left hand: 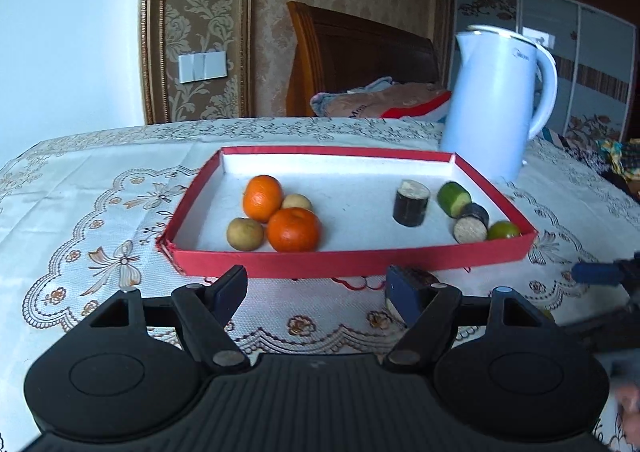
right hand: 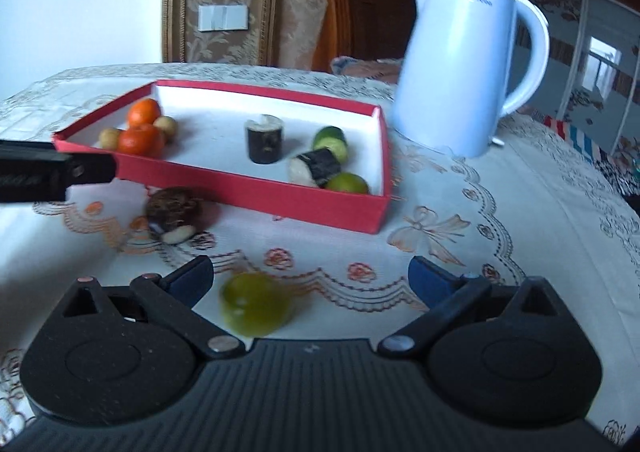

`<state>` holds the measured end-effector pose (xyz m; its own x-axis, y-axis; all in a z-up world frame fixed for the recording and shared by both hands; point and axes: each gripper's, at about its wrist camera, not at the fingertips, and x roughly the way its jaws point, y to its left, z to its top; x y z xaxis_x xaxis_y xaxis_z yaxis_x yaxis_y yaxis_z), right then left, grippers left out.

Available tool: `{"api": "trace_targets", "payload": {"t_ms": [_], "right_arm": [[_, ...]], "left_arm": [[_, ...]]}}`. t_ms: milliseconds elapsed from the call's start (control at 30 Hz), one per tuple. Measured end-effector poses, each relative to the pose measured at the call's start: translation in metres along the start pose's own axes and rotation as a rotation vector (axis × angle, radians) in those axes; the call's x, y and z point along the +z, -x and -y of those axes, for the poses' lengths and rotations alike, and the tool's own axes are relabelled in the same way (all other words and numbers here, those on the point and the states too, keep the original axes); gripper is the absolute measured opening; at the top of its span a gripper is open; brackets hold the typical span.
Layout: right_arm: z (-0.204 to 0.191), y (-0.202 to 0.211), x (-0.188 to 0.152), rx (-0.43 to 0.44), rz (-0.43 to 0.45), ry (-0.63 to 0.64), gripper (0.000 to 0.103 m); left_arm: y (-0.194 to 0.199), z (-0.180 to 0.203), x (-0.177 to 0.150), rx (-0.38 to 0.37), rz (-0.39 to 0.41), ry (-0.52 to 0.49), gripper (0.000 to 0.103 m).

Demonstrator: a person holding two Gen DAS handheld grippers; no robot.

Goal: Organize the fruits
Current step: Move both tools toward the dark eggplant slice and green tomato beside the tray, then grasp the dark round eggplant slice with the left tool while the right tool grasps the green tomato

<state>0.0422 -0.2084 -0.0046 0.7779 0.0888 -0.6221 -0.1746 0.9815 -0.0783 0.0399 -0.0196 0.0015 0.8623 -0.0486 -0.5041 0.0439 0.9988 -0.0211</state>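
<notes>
A red tray (left hand: 280, 261) (right hand: 256, 196) lies on the table. At its left are two oranges (left hand: 293, 230) (right hand: 140, 140) and small yellow fruits (left hand: 245, 234). At its right are dark sugarcane pieces (left hand: 411, 202) (right hand: 265, 138) and green limes (left hand: 503, 230) (right hand: 347, 183). A dark brown piece (right hand: 176, 212) lies on the cloth in front of the tray, partly behind my left gripper's right finger (left hand: 404, 298). My left gripper (left hand: 316, 292) is open and empty. My right gripper (right hand: 310, 280) is open, with a blurred green lime (right hand: 256, 308) on the cloth between its fingers.
A white electric kettle (left hand: 496, 100) (right hand: 464, 64) stands behind the tray's right corner. The table has an embroidered lace cloth (left hand: 100, 220). A wooden headboard (left hand: 352, 52) and bedding lie beyond the table. The left gripper shows at the left edge of the right wrist view (right hand: 48, 172).
</notes>
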Motion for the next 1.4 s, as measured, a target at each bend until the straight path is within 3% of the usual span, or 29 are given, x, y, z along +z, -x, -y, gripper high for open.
{"api": "trace_targets", "payload": {"t_ms": [100,300,567,667,800,1067,1400], "right_arm": [[0.017,-0.011,0.000,0.054,-0.057,-0.090,0.103],[0.014,-0.012,-0.003,0.039,-0.052,-0.074,0.103],[0.013,-0.012,-0.003,0.036,-0.050,-0.069,0.103],[0.013,-0.012,-0.003,0.036,-0.049,-0.069,0.103],[0.013,-0.012,-0.003,0.035,-0.049,-0.068,0.103],[0.014,-0.011,-0.003,0.038,-0.049,-0.069,0.103],[0.015,-0.006,-0.006,0.038,-0.036,-0.073,0.103]], "left_arm": [[-0.004,0.009,-0.002,-0.012,-0.021,-0.019,0.076],[-0.011,0.023,-0.005,-0.011,-0.053,-0.047,0.076],[-0.024,0.029,-0.001,-0.082,-0.144,0.073,0.076],[-0.026,0.037,0.001,-0.058,-0.133,0.069,0.076],[-0.040,0.042,0.003,-0.043,-0.179,0.077,0.076],[-0.040,0.040,-0.004,0.062,-0.150,-0.010,0.077],[-0.039,0.032,-0.004,0.076,-0.144,-0.014,0.077]]}}
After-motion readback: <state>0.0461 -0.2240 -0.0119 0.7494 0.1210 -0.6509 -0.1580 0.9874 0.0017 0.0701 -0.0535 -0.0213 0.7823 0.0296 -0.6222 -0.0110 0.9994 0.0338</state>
